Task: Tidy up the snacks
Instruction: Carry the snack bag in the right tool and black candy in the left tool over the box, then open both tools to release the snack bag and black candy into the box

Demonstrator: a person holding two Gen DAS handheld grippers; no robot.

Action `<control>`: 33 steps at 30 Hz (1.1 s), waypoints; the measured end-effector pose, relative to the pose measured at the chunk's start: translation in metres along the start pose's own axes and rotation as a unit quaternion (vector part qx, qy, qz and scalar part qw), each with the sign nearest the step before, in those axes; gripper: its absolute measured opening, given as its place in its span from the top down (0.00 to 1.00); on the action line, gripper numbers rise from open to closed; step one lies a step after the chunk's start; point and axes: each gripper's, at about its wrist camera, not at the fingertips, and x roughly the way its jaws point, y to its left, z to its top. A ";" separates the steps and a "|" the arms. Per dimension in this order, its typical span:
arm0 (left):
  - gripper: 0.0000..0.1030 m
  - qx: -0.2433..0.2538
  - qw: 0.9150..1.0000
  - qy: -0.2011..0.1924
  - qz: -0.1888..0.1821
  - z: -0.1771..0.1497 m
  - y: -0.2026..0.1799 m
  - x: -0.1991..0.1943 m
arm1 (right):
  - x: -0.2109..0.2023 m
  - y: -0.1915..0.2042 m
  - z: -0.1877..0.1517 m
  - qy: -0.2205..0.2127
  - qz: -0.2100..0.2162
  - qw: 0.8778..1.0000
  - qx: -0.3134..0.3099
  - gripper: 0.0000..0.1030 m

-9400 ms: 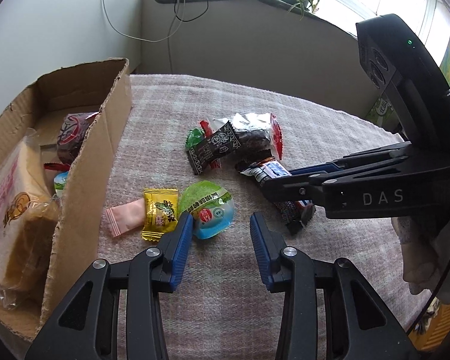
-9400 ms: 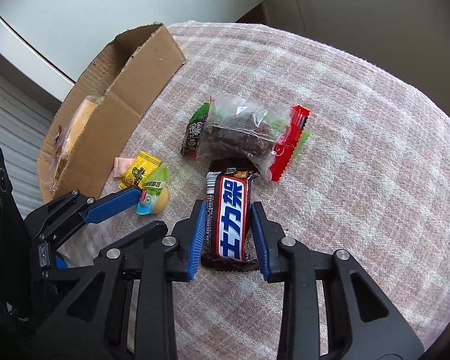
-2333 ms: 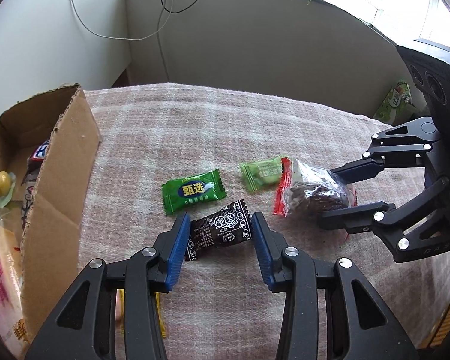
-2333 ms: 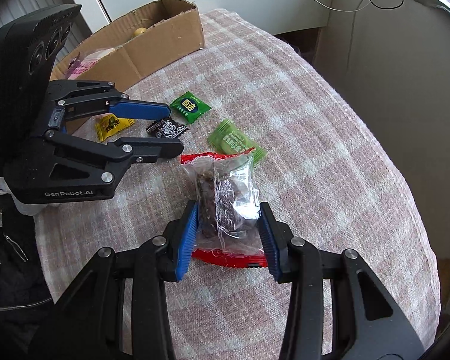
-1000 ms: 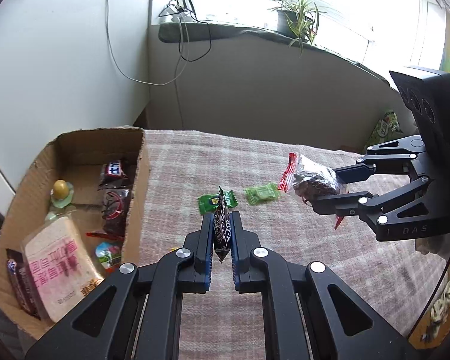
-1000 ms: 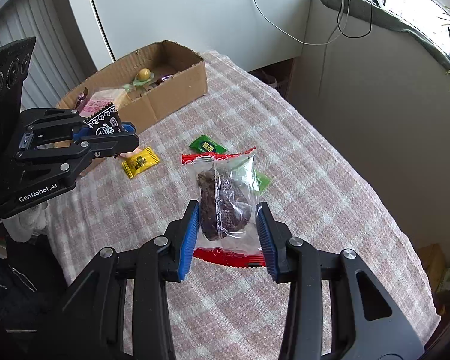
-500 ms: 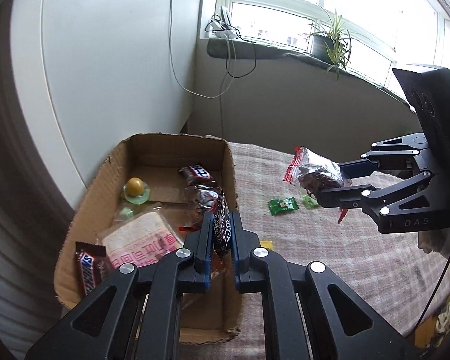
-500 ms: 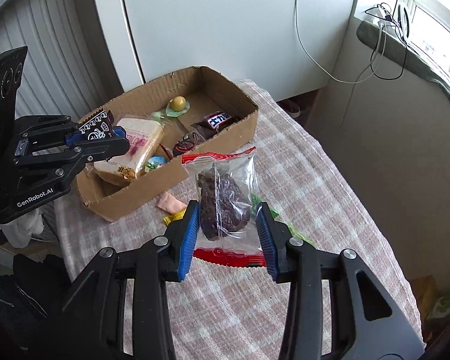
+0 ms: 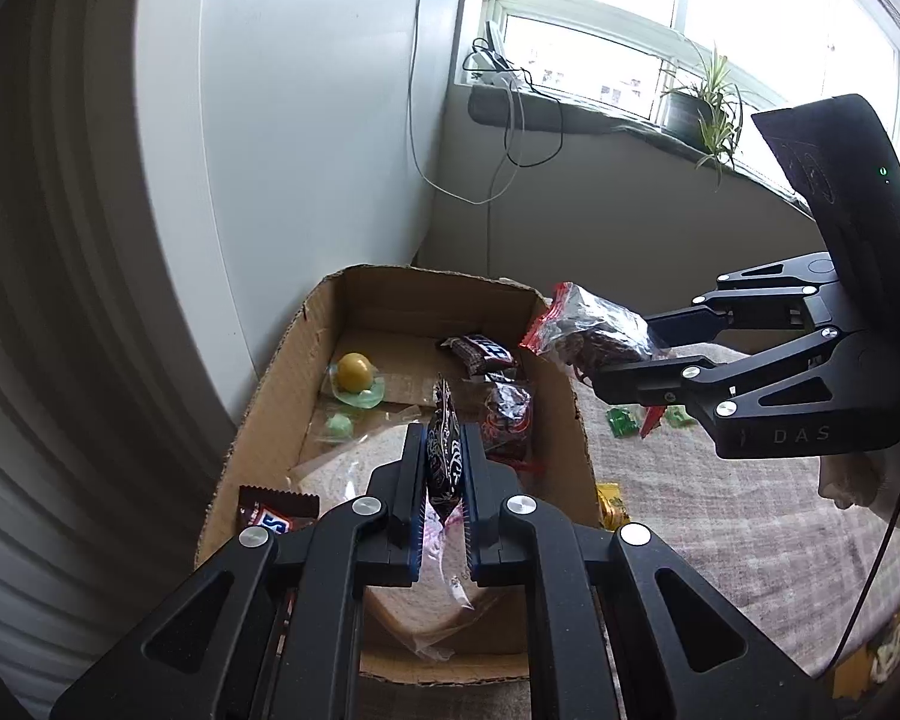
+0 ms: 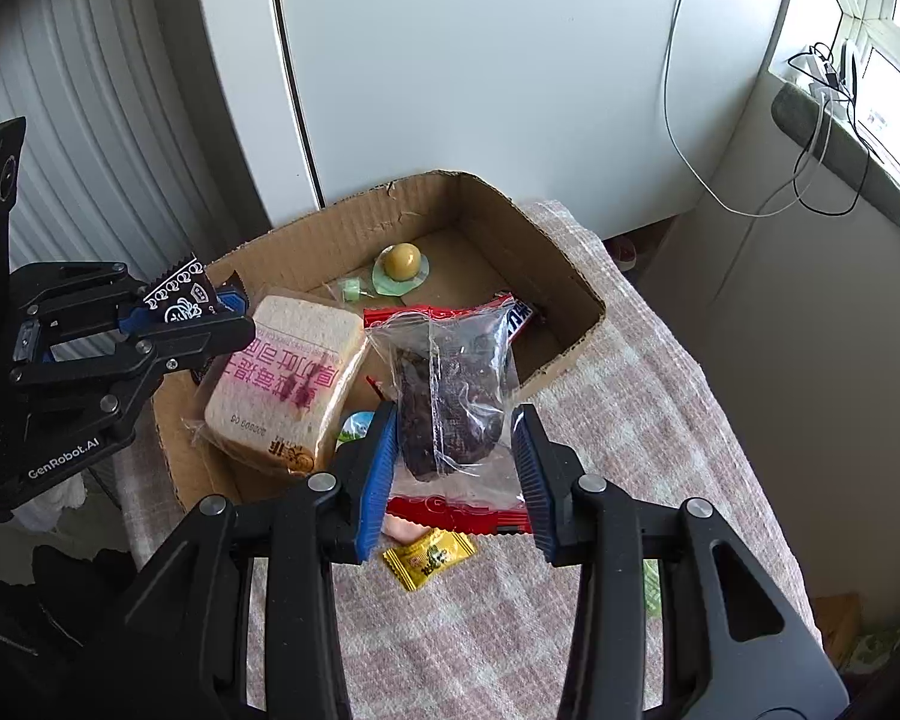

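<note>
The left tool [image 9: 443, 468] is clamped on a small black candy packet [image 9: 444, 450], held upright over the open cardboard box [image 9: 270, 372]. The right tool [image 10: 455, 468] grips a clear bag of dark snack [image 10: 450, 396] above the box's near edge. Inside the box lie a wrapped sandwich [image 10: 288, 384], a yellow jelly cup [image 10: 403, 261] and what looks like a chocolate bar [image 9: 480, 351]. A yellow candy [image 10: 429, 555] rests on the checked surface [image 10: 660, 396].
</note>
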 end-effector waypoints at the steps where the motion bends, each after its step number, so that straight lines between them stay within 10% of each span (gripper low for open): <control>1: 0.91 0.000 1.000 0.000 0.001 0.000 0.001 0.000 | 0.003 0.000 0.003 0.001 0.000 1.000 0.000 0.61; 29: 0.79 -0.018 1.000 0.014 0.011 -0.002 0.017 0.016 | 0.045 0.005 0.025 0.021 0.008 1.000 0.011 0.58; 33: 0.66 -0.020 1.000 0.010 0.015 -0.003 0.017 0.014 | 0.040 0.004 0.025 0.008 -0.001 1.000 0.015 0.31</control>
